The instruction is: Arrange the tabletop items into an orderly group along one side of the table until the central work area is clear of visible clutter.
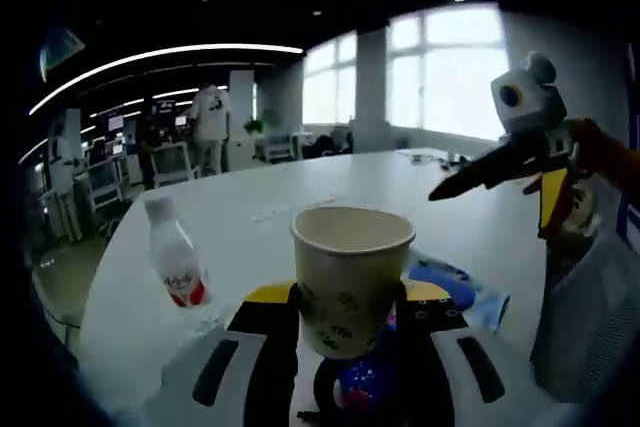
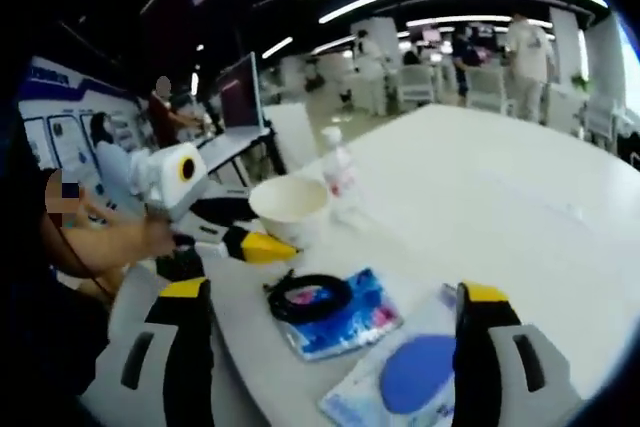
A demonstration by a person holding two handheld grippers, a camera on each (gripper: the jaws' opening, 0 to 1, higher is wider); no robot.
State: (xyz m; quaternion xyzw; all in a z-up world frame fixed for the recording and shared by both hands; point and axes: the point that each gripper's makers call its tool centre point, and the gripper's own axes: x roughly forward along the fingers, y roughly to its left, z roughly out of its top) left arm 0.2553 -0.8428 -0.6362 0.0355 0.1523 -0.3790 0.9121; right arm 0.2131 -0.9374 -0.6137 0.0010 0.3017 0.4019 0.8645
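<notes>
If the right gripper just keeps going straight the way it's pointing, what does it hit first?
Probably the blue packet lying between the right gripper's open jaws, with the black cable coil on a blue pouch just left of that line. Depth is hard to judge.

Paper cup (image 1: 350, 277) hides most of black cable coil (image 1: 345, 392); bottle (image 1: 178, 265) label print too blurry; blue-circle packet (image 2: 405, 382) cut by the frame edge.

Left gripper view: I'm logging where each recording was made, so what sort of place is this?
Probably an open-plan office or lab: a long white table, rows of desks with monitors, and ceiling strip lights.
</notes>
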